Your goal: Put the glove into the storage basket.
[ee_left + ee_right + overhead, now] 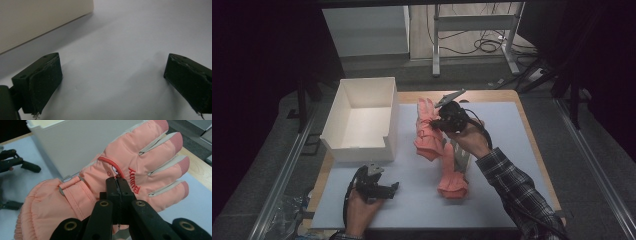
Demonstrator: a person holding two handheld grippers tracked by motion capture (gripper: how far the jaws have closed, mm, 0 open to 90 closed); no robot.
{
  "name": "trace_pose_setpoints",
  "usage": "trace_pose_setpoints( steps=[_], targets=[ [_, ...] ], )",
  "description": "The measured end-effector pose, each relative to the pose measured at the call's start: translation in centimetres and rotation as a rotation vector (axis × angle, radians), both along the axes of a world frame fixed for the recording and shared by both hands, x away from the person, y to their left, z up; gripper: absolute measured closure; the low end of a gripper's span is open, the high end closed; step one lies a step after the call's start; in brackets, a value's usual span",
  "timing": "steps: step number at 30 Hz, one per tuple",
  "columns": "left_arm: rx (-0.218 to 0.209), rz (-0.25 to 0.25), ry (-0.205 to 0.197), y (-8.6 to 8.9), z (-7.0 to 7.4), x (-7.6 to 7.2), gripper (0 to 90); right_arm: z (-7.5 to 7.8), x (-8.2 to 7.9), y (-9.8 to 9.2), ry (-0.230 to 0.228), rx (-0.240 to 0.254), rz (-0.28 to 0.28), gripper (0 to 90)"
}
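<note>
Two padded pink ski gloves are in play: one glove hangs lifted off the desk at about one o'clock from the white box, while its mate lies flat toward five o'clock of it. Soft, light and floppy, the lifted one will likely sag and swing, so a fold of fabric on its back is a sound hold. The right gripper has its jaws pressed together on such a fold, whereas the left gripper rests with jaws spread wide over bare desk.
</note>
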State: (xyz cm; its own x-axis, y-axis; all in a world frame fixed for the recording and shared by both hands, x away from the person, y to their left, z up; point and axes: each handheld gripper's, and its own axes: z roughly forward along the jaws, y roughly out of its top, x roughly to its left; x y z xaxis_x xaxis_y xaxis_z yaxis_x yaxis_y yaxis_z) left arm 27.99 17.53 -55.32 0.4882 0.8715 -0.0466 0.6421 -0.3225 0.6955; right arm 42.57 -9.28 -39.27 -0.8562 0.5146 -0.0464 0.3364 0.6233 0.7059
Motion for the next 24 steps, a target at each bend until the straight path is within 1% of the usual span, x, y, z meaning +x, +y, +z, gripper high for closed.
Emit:
trace_pose_setpoints(
  steps=[3,12,18,20,24],
  targets=[
    [-0.006,0.004,-0.002,0.0,0.0,0.0,1.8,0.2,-0.9,-0.6,-0.008,-0.009,0.004,89.9],
    [0.0,0.002,-0.003,0.0,0.0,0.0,1.8,0.7,-3.1,-2.6,-0.018,-0.01,0.0,89.9],
    [-0.001,0.002,-0.002,0.0,0.0,0.0,1.8,0.5,-4.2,-4.3,-0.023,-0.012,-0.01,89.9],
    [-0.002,0.002,-0.003,0.0,0.0,0.0,1.8,0.4,-4.5,-4.8,-0.021,-0.006,-0.013,89.9],
    [-0.003,0.002,-0.003,0.0,0.0,0.0,1.8,0.0,-5.3,-5.8,-0.018,-0.011,-0.016,89.9]
  ],
)
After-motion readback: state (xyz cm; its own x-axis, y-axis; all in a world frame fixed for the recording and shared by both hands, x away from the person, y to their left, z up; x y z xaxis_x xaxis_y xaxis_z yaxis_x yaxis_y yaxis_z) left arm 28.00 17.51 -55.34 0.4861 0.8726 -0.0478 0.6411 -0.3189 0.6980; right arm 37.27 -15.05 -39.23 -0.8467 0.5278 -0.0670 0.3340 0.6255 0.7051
